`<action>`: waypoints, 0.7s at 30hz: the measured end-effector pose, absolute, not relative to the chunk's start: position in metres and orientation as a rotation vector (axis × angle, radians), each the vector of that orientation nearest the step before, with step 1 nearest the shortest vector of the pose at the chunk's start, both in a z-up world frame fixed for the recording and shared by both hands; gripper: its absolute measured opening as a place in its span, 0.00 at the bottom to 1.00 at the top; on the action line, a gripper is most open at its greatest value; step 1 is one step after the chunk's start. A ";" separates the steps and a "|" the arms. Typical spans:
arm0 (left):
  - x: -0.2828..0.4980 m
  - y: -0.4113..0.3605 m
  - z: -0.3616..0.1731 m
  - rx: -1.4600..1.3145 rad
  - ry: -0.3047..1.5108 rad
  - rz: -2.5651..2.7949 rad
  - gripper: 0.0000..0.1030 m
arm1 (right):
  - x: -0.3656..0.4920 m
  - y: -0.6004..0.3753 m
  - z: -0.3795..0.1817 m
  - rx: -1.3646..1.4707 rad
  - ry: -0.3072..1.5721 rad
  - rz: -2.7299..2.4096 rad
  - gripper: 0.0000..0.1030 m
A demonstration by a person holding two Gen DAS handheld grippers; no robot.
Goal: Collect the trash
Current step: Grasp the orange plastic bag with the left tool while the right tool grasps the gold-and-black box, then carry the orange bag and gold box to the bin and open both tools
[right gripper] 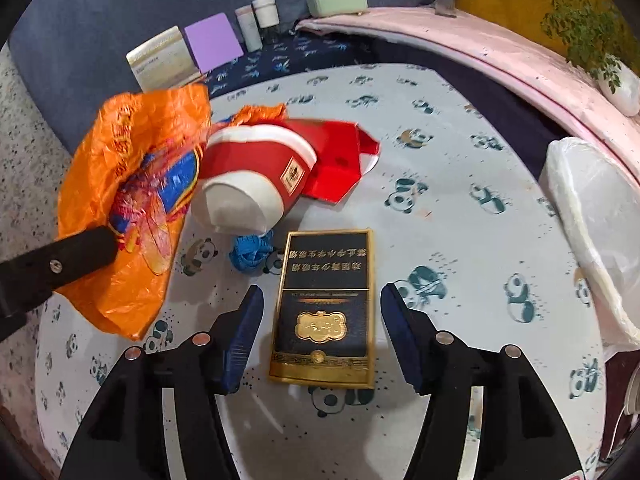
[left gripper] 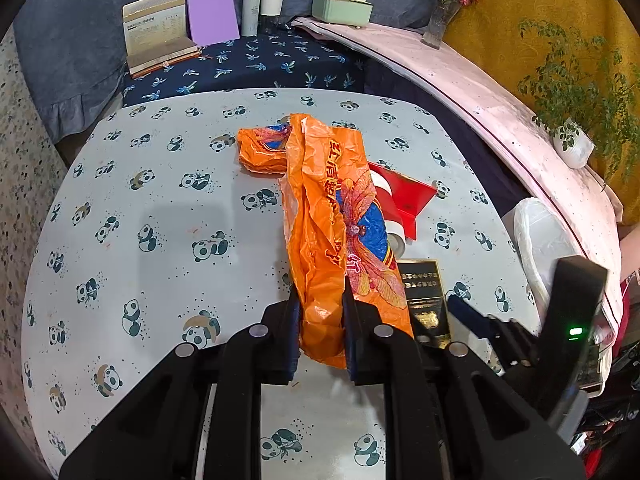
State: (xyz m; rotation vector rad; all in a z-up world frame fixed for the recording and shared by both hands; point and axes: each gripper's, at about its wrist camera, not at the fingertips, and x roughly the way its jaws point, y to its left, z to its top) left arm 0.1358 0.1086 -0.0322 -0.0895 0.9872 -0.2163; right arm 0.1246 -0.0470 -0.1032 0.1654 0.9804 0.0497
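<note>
Left gripper (left gripper: 320, 312) is clamping the orange plastic bag (left gripper: 324, 216): fingers (left gripper: 294, 320) are pinching the near end of it, with crumpled film bunched between the pads. The far end of the bag is trailing across the desk (left gripper: 140, 208), and in the right wrist view it looks partly lifted.

Right gripper (right gripper: 322, 320) is standing wide open, holding nothing, fingers (right gripper: 248, 320) either side of the dark blue and gold cigarette box (right gripper: 326, 304), clear of both long edges. The box is lying flat on the desk, near edge.

Step in hand, my read: the bag pickup is done, and the right side is lining up on the box. Next move calls for closing squarely on the box's long sides. It's rigid card, so it should grip fine, but the fingers need to get low enough to catch the sides instead of skating over the top.

Other trash on the desk:
- red and white paper cup (right gripper: 252, 176), on its side, touching the bag
- red folded card (right gripper: 340, 160) just behind the cup
- small blue crumpled scrap (right gripper: 251, 254) between the cup and the box

Containers: the white-lined bin (right gripper: 592, 224) is sitting off the desk's right edge. I can't see what's inside it from either view. The cup's mouth is facing away, so its contents are unknown. The green box (left gripper: 342, 8) on the far ledge has its lid closed.
</note>
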 end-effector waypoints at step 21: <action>0.135 0.066 -0.002 -0.040 0.924 -0.281 0.16 | 0.103 -0.104 -0.046 0.217 0.808 -0.040 0.53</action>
